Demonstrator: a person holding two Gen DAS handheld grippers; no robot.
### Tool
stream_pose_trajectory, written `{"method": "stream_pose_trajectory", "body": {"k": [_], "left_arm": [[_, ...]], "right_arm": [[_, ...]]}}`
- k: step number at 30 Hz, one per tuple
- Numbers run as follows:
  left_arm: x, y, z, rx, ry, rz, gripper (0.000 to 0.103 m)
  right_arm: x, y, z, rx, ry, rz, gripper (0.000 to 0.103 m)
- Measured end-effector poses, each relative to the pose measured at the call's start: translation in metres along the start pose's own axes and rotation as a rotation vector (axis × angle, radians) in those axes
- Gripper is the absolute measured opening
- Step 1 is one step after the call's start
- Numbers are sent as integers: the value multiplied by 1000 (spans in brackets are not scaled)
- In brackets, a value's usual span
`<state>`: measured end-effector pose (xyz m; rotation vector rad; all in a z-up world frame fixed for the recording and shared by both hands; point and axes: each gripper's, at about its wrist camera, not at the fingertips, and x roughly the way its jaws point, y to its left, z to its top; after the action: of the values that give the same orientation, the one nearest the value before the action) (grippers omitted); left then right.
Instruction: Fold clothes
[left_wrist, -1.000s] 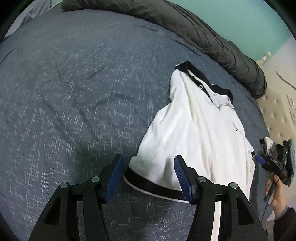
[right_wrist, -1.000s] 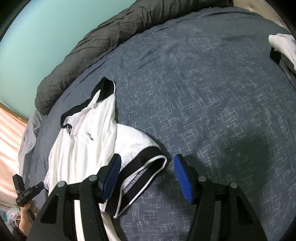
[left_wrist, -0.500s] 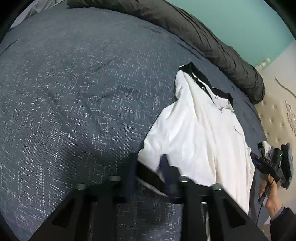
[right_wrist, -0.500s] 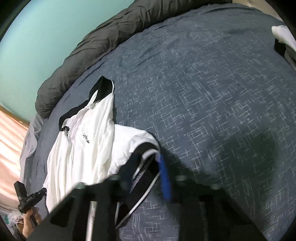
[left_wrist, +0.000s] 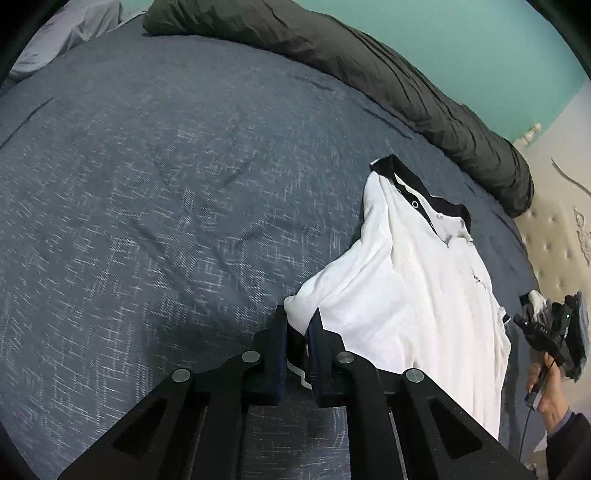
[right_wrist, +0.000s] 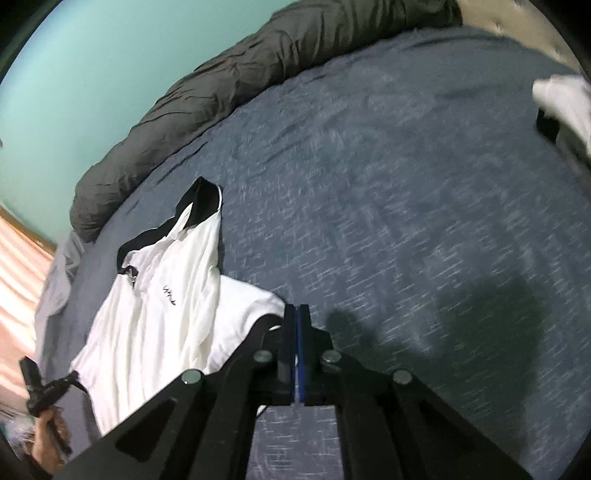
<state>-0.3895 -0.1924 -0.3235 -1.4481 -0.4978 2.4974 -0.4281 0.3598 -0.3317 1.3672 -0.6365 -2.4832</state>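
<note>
White polo shirt (left_wrist: 417, 295) lies on the bed (left_wrist: 166, 184), soft knit, rumpled, with black collar (left_wrist: 439, 201) and black-banded sleeve cuffs. In my left view it sits at about 3 o'clock, collar pointing toward 1 o'clock.

Left hand-held gripper (left_wrist: 300, 332): blue pads nearly together, pinching one sleeve cuff, black band with white stripe showing between them.

Right hand-held gripper (right_wrist: 297, 332): pads pressed almost flush at the other cuff; black band meets the left finger, but I cannot tell whether cloth is actually between them.

Bedspread is blue-grey weave flecked white, lightly creased. A dark grey crumpled duvet roll (left_wrist: 369, 74) rims the far edge, 11 to 2 o'clock. Wide bare bedspread at 9 to 12 o'clock in the left view, 12 to 3 in the right, where another white and dark garment (right_wrist: 565, 107) lies at 2 o'clock.
</note>
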Motion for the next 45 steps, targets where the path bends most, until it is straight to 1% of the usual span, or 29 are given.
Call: {"method": "stream_pose_trajectory", "body": {"k": [1,2,3,6,7,9,10,11,12,13,14,16,18,20,22,25,31,35,40,43,45], "left_arm": [[-2,1,1,0,-4,3,10],[-3,2,2,0,-5,4,10],[-3,2,2,0,-5,4,10],[-3,2,2,-2,-4,4,10],[-3,3,3,-2,-4,7,10],[-3,4,4,-2,-2,10,10],[-3,5,4,-2,-3,13,10],[-3,5,5,-1,-3,15,10],[-3,6,6,1,-2,17,10],[-3,6,7,3,-1,21,10],[-3,7,9,5,1,24,10],[-4,10,12,1,4,33,10],[-7,15,18,-9,3,47,10],[-10,21,26,-20,-5,55,10],[-12,28,35,-35,-11,64,9],[-12,35,46,-51,-10,70,9],[-4,41,63,-50,9,110,8],[-3,51,62,-71,14,129,8],[4,71,54,-93,44,144,8],[11,75,53,-90,63,154,8],[13,76,54,-87,64,161,8]], "right_arm": [[1,-1,-2,21,-1,5,10],[3,-1,-3,41,-2,10,37],[5,1,-4,42,0,19,61],[13,8,-8,43,7,42,62],[17,11,-9,33,17,28,62],[25,15,-13,16,33,19,58],[27,16,-14,11,32,11,39],[29,17,-15,6,32,3,23],[30,18,-16,2,31,-4,10],[32,18,-17,7,26,-2,5],[31,18,-17,5,23,-3,3],[28,18,-15,1,14,7,2],[18,14,-10,-7,-10,-6,2],[7,3,-1,20,-36,-10,2],[-6,-10,11,43,-65,-35,2],[-19,-22,27,45,-89,-75,2],[-30,-33,46,4,-108,-162,2],[-31,-52,49,51,-113,-234,2],[-34,-83,43,96,-111,-305,2],[-30,-95,42,102,-99,-331,2],[-28,-95,41,99,-97,-340,2]]}}
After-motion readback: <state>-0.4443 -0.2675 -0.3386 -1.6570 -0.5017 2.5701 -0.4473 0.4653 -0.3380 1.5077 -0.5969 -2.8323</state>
